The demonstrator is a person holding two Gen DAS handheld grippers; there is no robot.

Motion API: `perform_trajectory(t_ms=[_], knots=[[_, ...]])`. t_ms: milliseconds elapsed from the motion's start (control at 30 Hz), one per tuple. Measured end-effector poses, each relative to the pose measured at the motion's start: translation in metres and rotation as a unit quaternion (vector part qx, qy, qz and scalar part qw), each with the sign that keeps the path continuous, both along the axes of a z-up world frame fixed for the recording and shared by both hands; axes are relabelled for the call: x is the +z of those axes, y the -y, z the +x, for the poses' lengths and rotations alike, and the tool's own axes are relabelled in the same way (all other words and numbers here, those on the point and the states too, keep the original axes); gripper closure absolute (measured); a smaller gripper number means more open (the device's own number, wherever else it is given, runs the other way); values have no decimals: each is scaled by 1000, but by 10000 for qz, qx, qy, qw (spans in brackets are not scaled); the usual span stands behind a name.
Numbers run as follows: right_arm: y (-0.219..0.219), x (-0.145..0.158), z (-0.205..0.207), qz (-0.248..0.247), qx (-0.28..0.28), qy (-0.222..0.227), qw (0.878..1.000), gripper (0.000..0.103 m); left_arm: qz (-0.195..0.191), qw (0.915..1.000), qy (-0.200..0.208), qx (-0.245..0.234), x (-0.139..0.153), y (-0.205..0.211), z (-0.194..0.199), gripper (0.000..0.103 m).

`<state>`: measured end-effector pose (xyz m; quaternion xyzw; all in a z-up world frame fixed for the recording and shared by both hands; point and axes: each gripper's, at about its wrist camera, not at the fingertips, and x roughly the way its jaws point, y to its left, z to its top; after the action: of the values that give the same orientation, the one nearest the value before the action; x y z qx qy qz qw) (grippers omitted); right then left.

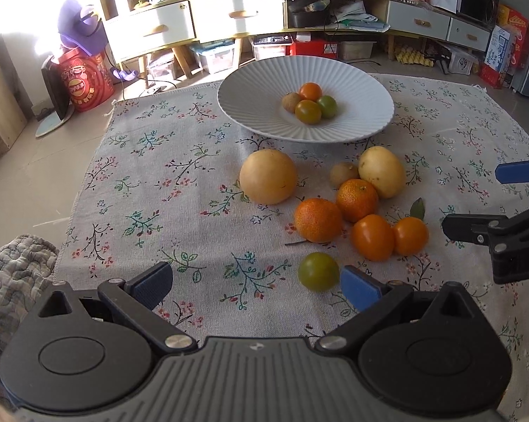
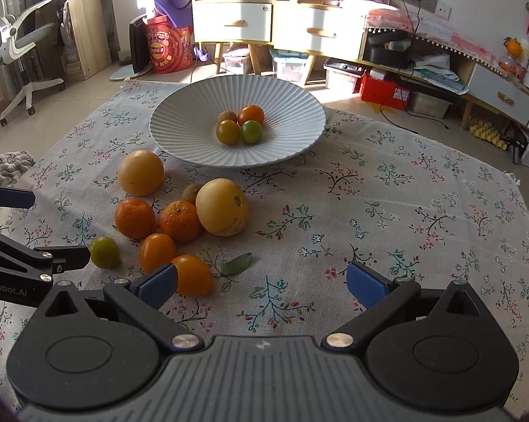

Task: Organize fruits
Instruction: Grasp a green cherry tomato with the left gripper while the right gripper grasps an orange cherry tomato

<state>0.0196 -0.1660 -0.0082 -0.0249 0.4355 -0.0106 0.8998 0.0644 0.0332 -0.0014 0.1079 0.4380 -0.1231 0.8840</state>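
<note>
A white ribbed plate (image 1: 250, 105) (image 2: 180, 123) holds several small fruits (image 1: 310, 103) (image 2: 241, 125) at its centre. In front of it, loose fruit lies on the floral cloth: a large yellow fruit (image 1: 268, 177) (image 2: 140, 172), a second yellow one (image 1: 382, 171) (image 2: 223, 206), two mandarins (image 1: 317, 219) (image 2: 135, 218), orange tomatoes (image 1: 372, 237) (image 2: 193, 274) and a green tomato (image 1: 318, 271) (image 2: 104, 252). My left gripper (image 1: 257, 286) is open, its right pad beside the green tomato. My right gripper (image 2: 262, 286) is open, its left pad next to an orange tomato.
The floral cloth (image 1: 180, 183) (image 2: 405, 193) covers the low surface. A quilted fabric (image 1: 14, 267) lies at its left edge. Cabinets with drawers (image 2: 271, 24), storage boxes and a red drum (image 2: 166, 45) stand behind. A loose green leaf (image 2: 237, 263) lies on the cloth.
</note>
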Motion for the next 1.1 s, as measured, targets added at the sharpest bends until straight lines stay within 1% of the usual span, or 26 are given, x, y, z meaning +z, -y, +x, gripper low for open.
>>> perform_trajectory(t_ms=[133,300,500,633,800,1000,1100], knots=[[-3,-5,-4,-81,63,-110,9999,1,-6,10000,-95,-20,-5,-1,-3,18],[-5,-10,-7,-107,134,-169,9997,1,-4,9999,-117,-46,-11,-2,-7,18],[-10,-20,-7,-108,304,-274,9991,1,-59,9996,-286,-55,-28,-8,-7,18],[-14,-26,-6,-129,392,-350,9985,1,-154,9995,-251,-99,-29,-9,-8,18],[-15,-31,-5,-183,430,-446,9979,1,-172,9995,-196,-164,-28,-7,-10,19],[-15,-31,-5,-185,432,-441,9979,1,-192,9994,-179,-238,-28,-5,-10,25],[-16,-31,-5,-157,482,-399,9979,1,-240,9992,-145,-296,-27,-5,-10,31]])
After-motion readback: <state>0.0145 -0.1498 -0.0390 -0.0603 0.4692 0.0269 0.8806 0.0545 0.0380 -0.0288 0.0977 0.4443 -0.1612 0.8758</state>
